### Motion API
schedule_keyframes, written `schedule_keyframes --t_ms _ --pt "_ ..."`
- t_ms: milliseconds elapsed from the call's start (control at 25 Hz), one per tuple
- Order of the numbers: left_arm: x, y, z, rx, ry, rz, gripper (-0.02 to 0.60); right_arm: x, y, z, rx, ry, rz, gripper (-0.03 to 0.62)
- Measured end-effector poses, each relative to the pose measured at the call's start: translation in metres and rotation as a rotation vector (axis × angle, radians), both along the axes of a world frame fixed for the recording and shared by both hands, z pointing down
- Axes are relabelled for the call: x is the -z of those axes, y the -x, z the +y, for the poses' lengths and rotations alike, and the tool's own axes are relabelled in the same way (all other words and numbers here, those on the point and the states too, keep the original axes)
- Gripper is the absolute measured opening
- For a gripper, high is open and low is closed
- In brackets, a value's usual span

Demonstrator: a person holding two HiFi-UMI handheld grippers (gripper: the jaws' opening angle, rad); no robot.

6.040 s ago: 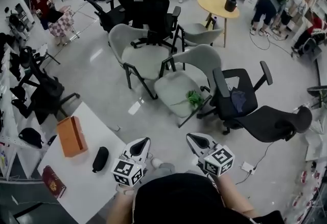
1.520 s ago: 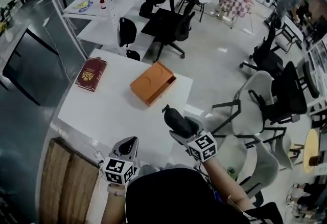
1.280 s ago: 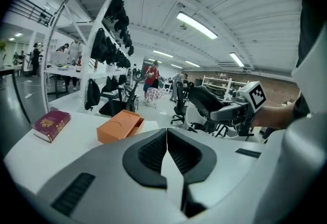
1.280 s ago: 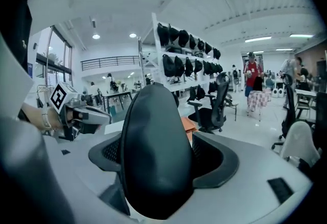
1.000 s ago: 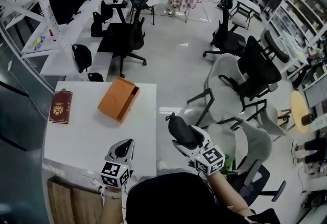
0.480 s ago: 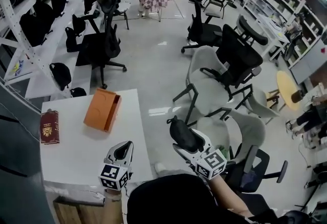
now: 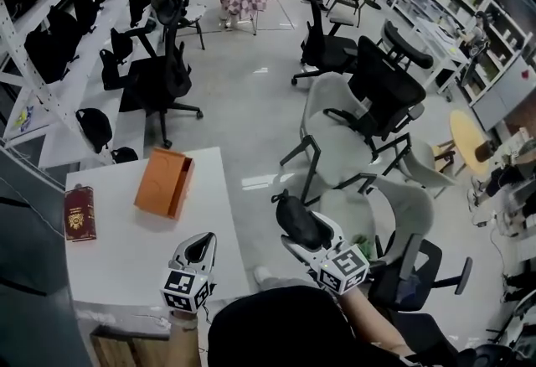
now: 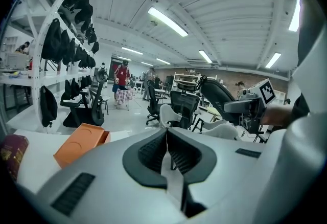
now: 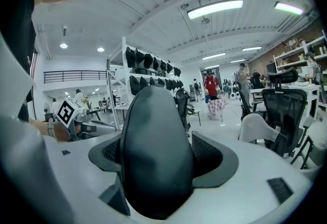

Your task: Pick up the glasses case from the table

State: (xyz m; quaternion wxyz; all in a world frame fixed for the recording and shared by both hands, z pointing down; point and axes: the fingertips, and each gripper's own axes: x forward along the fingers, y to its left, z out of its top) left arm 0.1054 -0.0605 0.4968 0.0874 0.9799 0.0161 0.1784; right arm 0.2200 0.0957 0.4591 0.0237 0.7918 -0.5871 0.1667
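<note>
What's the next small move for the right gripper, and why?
Probably none beyond holding steady: the right gripper is clamped on the glasses case, lifted clear of the table, and the left gripper is shut and empty.

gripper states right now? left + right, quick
Left gripper: jaws closed, nothing between them.
Right gripper: jaws closed on the glasses case.

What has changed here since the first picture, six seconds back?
The black glasses case lay on the white table then. Now the right gripper is shut on it and holds it in the air beyond the table's edge. The person has also turned, so the table shows at another angle. The left gripper stays shut and empty, and the orange box and red book remain on the table.
</note>
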Motion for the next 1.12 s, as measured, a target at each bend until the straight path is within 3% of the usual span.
schedule_keyframes --t_ms 880,1120 --pt "-0.002 0.019 -0.001 0.028 0.015 -0.035 0.02 -0.012 0.0 -0.003 -0.007 0.019 0.029 0.396" --pt "0.008 0.014 0.0 0.029 -0.008 0.006 0.02 -0.022 -0.008 0.004 -0.033 0.029 0.016 0.396"
